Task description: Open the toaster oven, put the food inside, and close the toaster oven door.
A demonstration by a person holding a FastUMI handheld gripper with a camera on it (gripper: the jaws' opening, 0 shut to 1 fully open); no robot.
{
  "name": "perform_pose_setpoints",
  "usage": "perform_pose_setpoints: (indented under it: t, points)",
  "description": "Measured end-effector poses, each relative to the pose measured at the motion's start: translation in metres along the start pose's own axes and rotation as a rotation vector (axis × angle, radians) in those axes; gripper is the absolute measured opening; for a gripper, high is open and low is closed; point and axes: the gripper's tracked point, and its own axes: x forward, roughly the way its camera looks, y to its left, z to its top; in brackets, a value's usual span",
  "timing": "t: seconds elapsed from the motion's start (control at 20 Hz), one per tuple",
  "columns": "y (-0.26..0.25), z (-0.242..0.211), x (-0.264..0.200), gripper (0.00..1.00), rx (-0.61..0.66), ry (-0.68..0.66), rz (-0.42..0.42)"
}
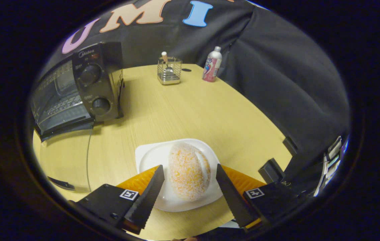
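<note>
Gripper fingers spread apart, one on each side of sugared bun, not visibly pressing it. Bun sits on white plate near table's near edge. Toaster oven at far left corner, door looks slightly ajar, cannot tell for sure. Wire caddy and bottle stand along far edge.

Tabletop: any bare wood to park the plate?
Widest bare wood table: between black toaster oven, wire basket, pink-labelled bottle and white plate. Crowded at the open gripper, fingers flanking the sugared bun.
</note>
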Motion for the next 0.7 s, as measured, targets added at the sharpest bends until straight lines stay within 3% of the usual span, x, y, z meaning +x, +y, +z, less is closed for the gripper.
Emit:
perform_pose_setpoints:
  t: [0.1, 0.4, 0.7]
  points:
    - [0.004, -0.002, 0.004, 1.00, 0.024, 0.007, 0.031]
    - [0.011, 0.013, -0.008, 0.70, 0.179, -0.016, 0.054]
    - [0.042, 0.065, -0.055, 0.70, 0.346, -0.141, 0.086]
